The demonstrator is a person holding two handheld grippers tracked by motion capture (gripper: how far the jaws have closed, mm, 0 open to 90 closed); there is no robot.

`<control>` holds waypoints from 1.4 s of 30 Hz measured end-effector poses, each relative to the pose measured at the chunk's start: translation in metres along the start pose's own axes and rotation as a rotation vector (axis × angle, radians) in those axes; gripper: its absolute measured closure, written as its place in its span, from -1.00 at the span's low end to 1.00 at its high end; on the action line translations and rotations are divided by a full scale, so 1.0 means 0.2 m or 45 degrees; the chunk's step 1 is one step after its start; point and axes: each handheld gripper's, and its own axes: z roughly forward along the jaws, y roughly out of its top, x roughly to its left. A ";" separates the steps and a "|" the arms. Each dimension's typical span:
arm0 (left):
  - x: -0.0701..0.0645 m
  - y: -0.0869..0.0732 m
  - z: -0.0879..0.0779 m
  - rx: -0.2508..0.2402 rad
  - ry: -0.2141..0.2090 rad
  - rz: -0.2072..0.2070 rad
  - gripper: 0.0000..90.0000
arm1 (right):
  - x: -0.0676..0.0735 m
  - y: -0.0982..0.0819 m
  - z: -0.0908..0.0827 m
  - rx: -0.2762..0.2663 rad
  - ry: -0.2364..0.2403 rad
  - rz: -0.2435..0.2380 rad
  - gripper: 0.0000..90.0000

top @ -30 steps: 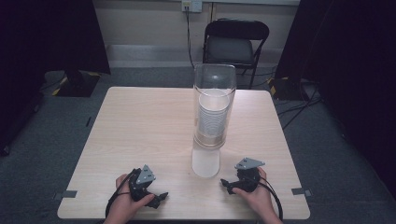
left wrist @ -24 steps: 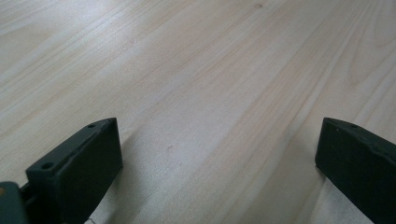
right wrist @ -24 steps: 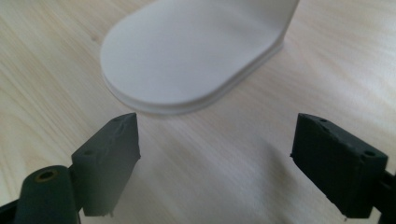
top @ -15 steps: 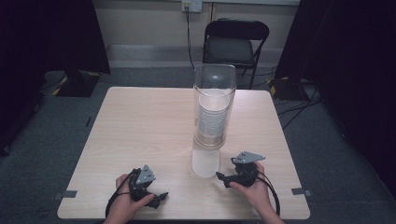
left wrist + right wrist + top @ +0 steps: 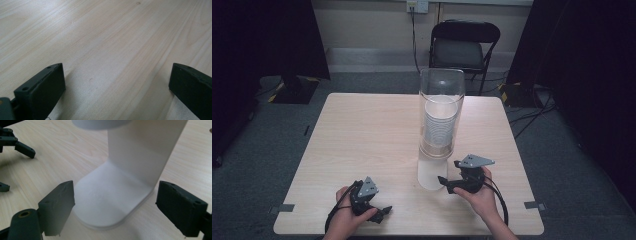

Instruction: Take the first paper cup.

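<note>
right tool (image 5: pixel 443 181) has risen toward dispenser base (image 5: pixel 110 202), jaws apart

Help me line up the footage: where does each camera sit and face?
High view: above the near edge, facing forward and down on the table; both forearms and hands show.
Left gripper view: on the left hand-held gripper, facing bare tabletop.
Right gripper view: on the right hand-held gripper, facing the white dispenser base, shared with the high view.
</note>
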 end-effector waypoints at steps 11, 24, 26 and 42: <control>0.00 0.00 0.00 0.000 0.000 0.000 -1.00 | 0.04 0.11 0.02 -0.069 0.027 -0.032 -0.67; 0.00 0.00 0.00 0.000 0.000 0.000 -1.00 | 0.05 0.19 0.03 -0.160 0.027 -0.029 -0.66; 0.00 0.00 0.00 0.000 0.000 0.000 -1.00 | 0.05 0.19 0.04 -0.175 0.025 -0.029 -0.64; 0.00 0.00 0.00 0.001 -0.001 0.000 -1.00 | 0.06 0.24 0.06 -0.271 0.028 -0.049 -0.41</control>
